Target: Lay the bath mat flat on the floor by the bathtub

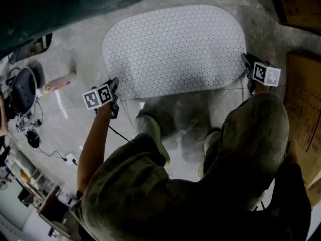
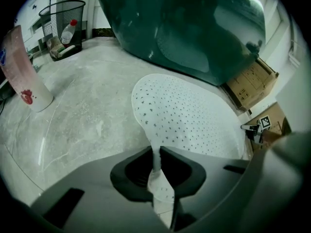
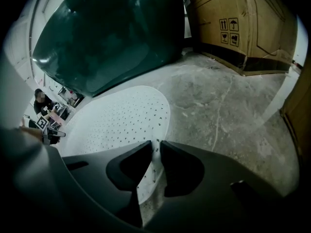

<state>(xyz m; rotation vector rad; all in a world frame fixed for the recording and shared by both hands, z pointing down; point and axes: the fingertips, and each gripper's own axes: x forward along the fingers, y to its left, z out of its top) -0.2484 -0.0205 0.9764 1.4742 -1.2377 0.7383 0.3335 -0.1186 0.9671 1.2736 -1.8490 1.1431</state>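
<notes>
The white oval bath mat (image 1: 175, 49), dotted with small holes, lies spread on the concrete floor beside the dark green bathtub (image 1: 75, 9). My left gripper (image 1: 114, 84) is at the mat's near left corner and is shut on its edge. In the left gripper view the mat (image 2: 189, 115) rises in a pinched fold between the jaws of that gripper (image 2: 156, 157). My right gripper (image 1: 247, 62) holds the near right corner. In the right gripper view the mat's edge (image 3: 116, 118) is pinched between the jaws of that gripper (image 3: 156, 147), under the tub (image 3: 107, 38).
Cardboard boxes (image 1: 303, 99) stand along the right side. A wire bin (image 2: 65, 25) and a pale upright cylinder (image 2: 24, 76) stand at the left. My shoes (image 1: 150, 129) rest just short of the mat. A dark stool (image 1: 22, 89) and cables lie further left.
</notes>
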